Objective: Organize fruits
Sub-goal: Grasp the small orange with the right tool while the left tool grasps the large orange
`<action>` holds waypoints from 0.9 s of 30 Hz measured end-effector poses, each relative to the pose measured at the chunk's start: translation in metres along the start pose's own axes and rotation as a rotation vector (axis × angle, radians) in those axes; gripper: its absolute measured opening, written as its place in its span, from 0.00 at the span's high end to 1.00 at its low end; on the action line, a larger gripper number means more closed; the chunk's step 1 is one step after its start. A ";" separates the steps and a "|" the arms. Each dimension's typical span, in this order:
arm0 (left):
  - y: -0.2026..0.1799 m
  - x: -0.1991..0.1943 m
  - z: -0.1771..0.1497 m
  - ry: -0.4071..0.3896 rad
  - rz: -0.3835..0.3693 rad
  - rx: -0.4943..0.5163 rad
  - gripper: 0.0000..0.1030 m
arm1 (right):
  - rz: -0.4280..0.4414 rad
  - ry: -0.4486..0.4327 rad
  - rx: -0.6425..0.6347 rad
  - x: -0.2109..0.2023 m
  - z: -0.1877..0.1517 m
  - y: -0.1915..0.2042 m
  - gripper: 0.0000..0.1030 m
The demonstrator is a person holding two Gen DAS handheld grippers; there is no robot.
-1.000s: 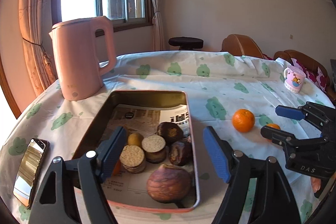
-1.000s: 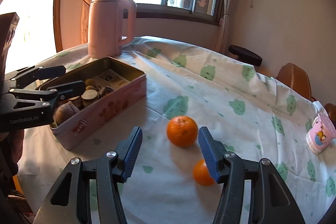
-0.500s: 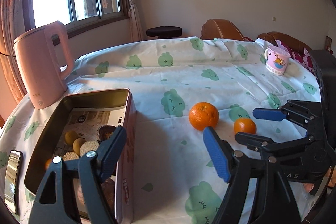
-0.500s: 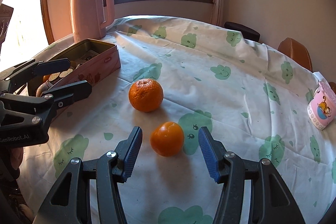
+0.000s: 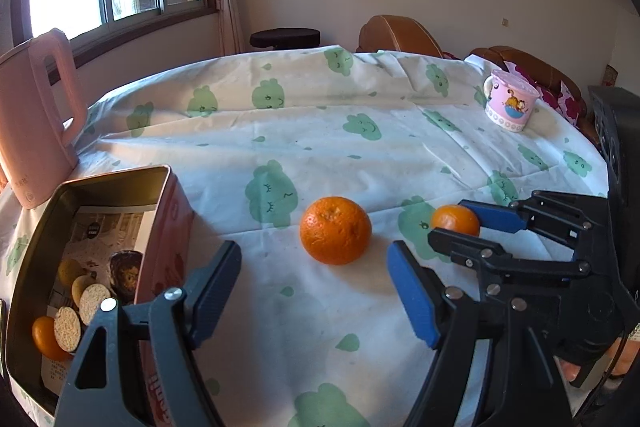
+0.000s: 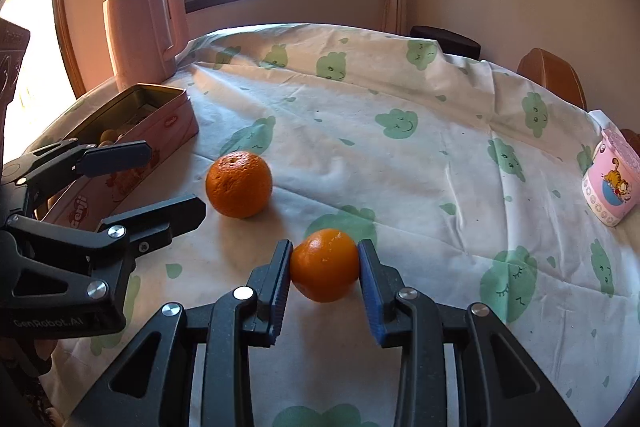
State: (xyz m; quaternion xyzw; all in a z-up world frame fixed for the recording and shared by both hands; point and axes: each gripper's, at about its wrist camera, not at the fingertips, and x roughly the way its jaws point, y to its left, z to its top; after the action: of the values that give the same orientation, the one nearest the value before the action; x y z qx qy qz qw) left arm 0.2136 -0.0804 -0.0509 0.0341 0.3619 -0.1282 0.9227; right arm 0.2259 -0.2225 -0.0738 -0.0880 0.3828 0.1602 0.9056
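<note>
A small orange (image 6: 324, 265) rests on the tablecloth, and my right gripper (image 6: 324, 269) is closing its jaws, with both blue pads pressing on the fruit's sides. In the left wrist view the same small orange (image 5: 456, 221) shows between the right gripper's (image 5: 452, 223) tips. A larger orange (image 5: 335, 230) lies loose on the cloth just ahead of my left gripper (image 5: 314, 249), which stands open and holds nothing. From the right wrist view this large orange (image 6: 239, 184) sits just right of the left gripper (image 6: 176, 179). A pink tin (image 5: 168, 227) at left holds an orange, round biscuits and dark fruit.
A pink kettle (image 5: 32, 119) stands behind the tin (image 6: 168, 123) at the table's left edge. A pink cartoon mug (image 5: 508, 103) sits at the far right. Brown chairs (image 5: 396, 35) and a dark stool ring the far side of the round table.
Both views swung right, from the tin to the oranges. The right gripper's jaws came around the small orange and closed on it. The left gripper stayed open and neared the large orange.
</note>
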 end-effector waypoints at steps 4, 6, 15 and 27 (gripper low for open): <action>-0.010 0.013 0.007 0.017 -0.006 0.025 0.24 | -0.047 -0.007 0.052 0.000 0.001 -0.019 0.66; -0.012 0.021 0.010 0.037 -0.016 0.026 0.26 | -0.047 -0.007 0.072 -0.001 0.001 -0.025 0.66; -0.010 0.042 0.010 0.111 -0.032 0.001 0.52 | -0.006 0.017 0.097 0.004 0.000 -0.029 0.66; -0.014 0.024 0.008 0.030 -0.040 0.024 0.53 | -0.002 -0.011 0.089 0.000 0.000 -0.027 0.66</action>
State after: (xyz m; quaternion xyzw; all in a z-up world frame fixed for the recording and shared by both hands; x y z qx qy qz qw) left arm 0.2317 -0.1000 -0.0610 0.0397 0.3749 -0.1504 0.9139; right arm 0.2357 -0.2478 -0.0729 -0.0470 0.3844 0.1427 0.9109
